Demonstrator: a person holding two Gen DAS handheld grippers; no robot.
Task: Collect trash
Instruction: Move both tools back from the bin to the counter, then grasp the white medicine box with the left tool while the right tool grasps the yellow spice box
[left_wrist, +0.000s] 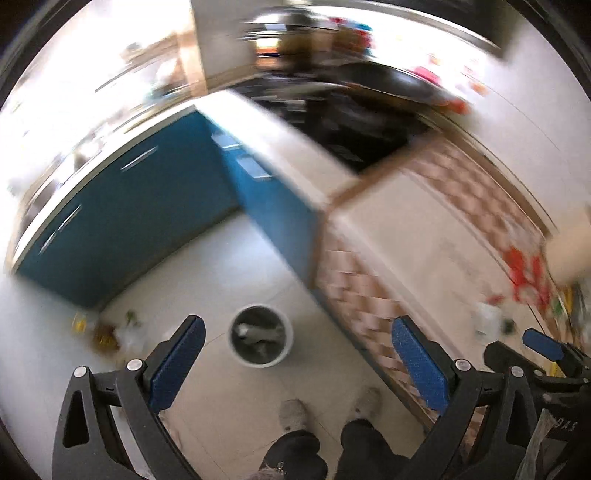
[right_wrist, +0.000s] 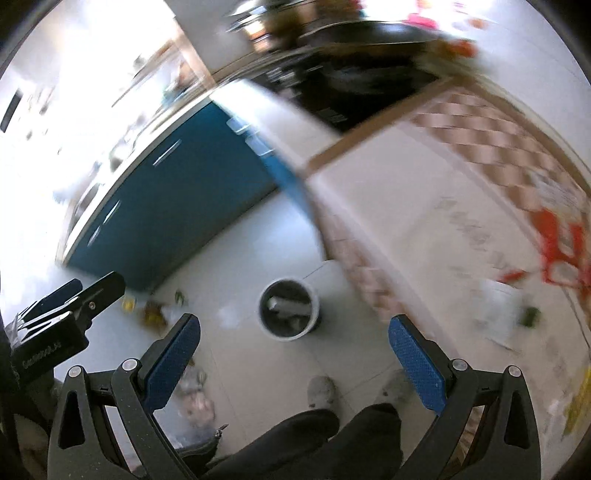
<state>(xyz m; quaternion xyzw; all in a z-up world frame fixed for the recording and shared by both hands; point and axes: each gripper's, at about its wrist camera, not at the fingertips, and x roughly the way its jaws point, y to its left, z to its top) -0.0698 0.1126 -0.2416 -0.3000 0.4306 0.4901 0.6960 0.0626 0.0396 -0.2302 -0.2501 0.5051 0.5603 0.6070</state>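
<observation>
The bin (left_wrist: 261, 340) stands on the floor (left_wrist: 221, 266) beside the worktop (left_wrist: 424, 236) and already holds some rubbish. More scraps (left_wrist: 107, 332) lie by the blue cabinet (left_wrist: 140, 229), and litter (right_wrist: 509, 310) sits on the worktop, so plenty looks left to collect. The left gripper (left_wrist: 297, 363) and right gripper (right_wrist: 295, 360) both hang above the floor, fingers spread wide, carrying nothing.

Blue cabinets (left_wrist: 140, 221) border a checkered tablecloth (left_wrist: 469, 192).
</observation>
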